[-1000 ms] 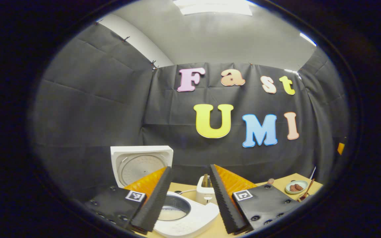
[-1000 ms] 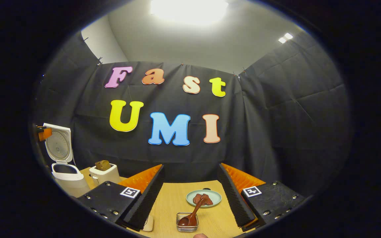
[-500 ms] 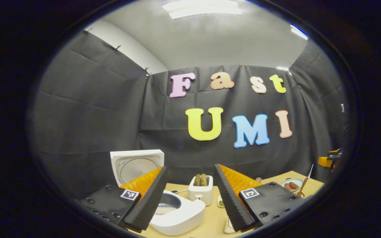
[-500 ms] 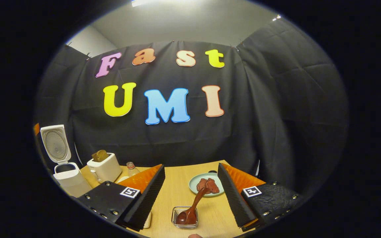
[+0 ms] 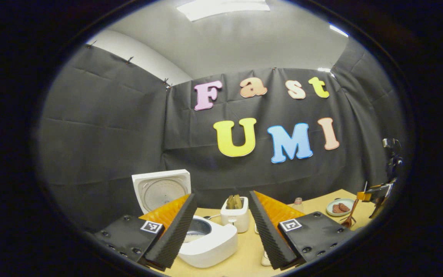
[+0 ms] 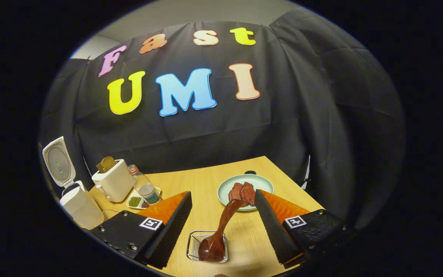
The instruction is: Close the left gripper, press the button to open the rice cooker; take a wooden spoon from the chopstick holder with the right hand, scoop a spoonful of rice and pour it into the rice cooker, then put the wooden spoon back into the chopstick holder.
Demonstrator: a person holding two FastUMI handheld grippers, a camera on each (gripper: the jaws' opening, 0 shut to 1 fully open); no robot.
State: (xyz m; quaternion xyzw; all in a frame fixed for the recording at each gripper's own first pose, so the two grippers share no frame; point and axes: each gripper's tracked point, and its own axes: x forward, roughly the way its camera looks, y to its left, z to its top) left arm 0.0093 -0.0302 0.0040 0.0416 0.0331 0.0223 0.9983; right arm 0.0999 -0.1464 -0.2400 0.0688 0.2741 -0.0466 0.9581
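Unlabelled white rice cooker [image 5: 210, 240], lid up; wooden spoon [image 6: 221, 231] in chopstick holder [image 6: 194, 248].

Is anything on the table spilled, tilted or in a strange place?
Nothing looks spilled. The wooden spoon leans in the wire holder bowl down, handle up. The rice cooker stands with its lid open, as the task requires.

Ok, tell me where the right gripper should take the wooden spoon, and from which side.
Grip the wooden spoon on its bare handle, about midway up. Its bowl sits down in the wire chopstick holder and the handle leans up and away toward the plate. The open right gripper should probably come from above, one finger on either side of the handle.
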